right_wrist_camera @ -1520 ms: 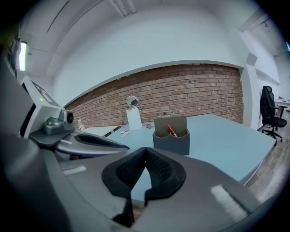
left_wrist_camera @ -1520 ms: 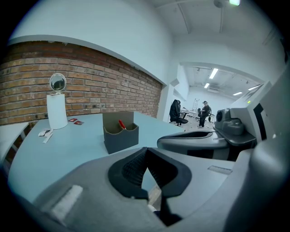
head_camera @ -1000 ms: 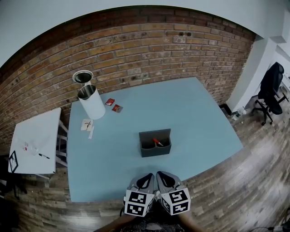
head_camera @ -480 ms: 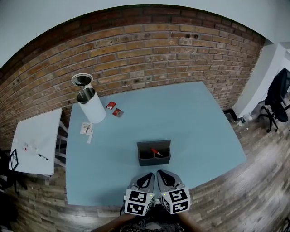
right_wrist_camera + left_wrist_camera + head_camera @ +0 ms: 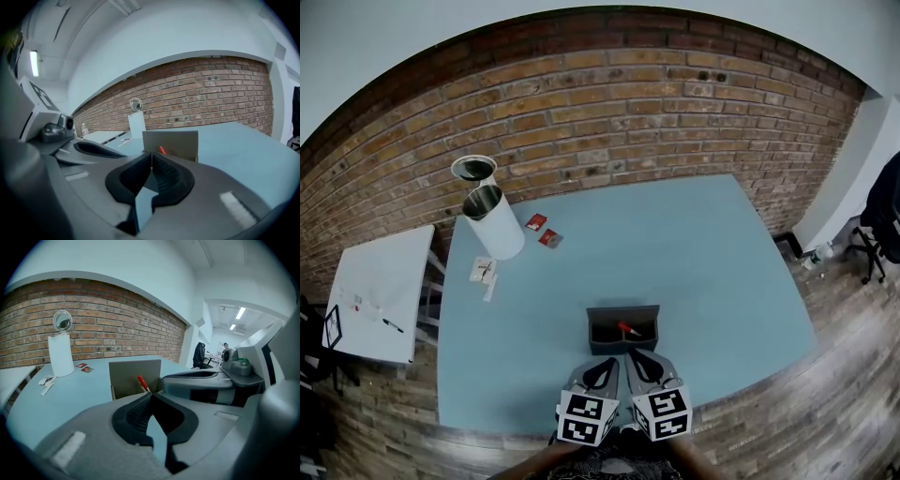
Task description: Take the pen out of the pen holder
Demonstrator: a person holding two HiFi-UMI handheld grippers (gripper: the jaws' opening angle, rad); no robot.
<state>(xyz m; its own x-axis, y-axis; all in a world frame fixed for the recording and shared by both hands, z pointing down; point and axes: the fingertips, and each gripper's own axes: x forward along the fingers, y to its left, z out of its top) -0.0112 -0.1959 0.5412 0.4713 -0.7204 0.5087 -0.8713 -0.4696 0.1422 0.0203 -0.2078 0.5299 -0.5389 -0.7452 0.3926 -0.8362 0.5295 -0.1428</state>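
Note:
A dark grey pen holder stands near the front of the light blue table. A pen with a red cap leans inside its right compartment; the red tip also shows in the left gripper view and the right gripper view. My left gripper and right gripper are side by side just in front of the holder, both shut with nothing between the jaws. In each gripper view the jaw tips meet: left gripper, right gripper.
A white cylinder bin and a round mirror stand at the table's far left. Two red packets and white paper scraps lie near it. A small white side table stands left, a brick wall behind.
The view has shifted so the pen holder now lies closer to both grippers, just ahead of their tips. Both grippers stay shut and side by side.

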